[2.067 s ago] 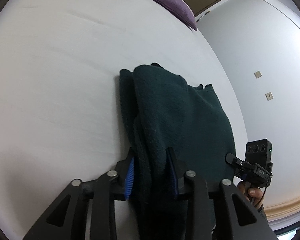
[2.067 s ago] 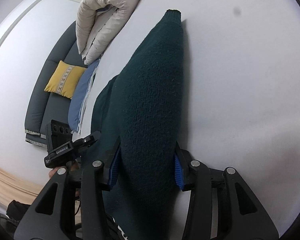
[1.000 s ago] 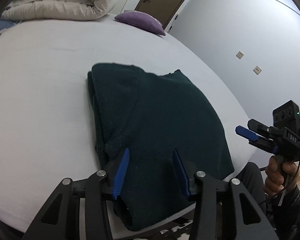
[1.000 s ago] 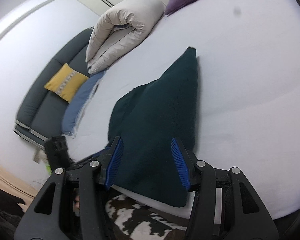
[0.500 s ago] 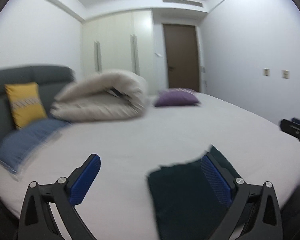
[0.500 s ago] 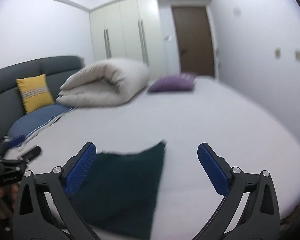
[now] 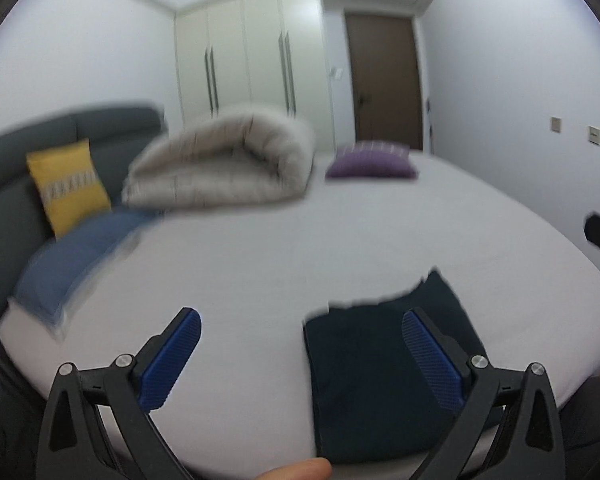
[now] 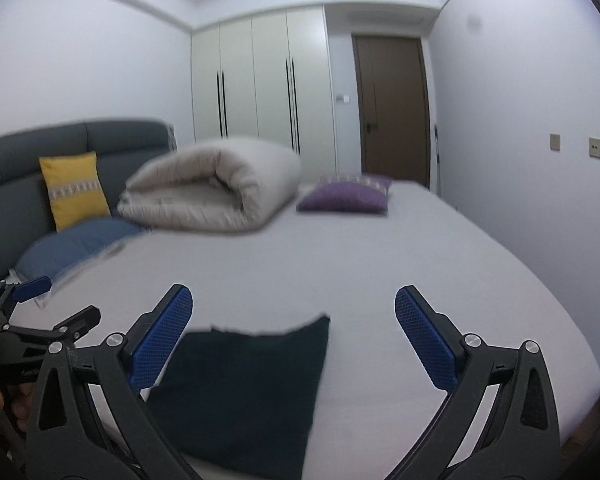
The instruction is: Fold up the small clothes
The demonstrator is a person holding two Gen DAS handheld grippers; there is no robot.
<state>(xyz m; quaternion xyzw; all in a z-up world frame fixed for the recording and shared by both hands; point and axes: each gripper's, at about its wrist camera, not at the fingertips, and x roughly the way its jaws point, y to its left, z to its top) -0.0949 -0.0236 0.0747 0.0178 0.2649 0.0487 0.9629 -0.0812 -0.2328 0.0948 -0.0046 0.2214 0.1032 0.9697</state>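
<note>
1 folded dark garment (image 8: 240, 392) on the bed (image 8: 380, 264); 3 pillows (image 8: 346, 196) behind.

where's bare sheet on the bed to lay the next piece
Bare sheet: the wide middle of the bed, between the folded dark green garment at the near edge and the purple cushion. Crowded: the headboard side, with the rolled duvet and blue pillow.

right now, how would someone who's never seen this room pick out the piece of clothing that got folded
Start at the big white bed. Near its front edge lies the folded dark green garment, flat on the sheet. It is the only dark, flat thing there; the pillows and rolled duvet sit at the far end.
</note>
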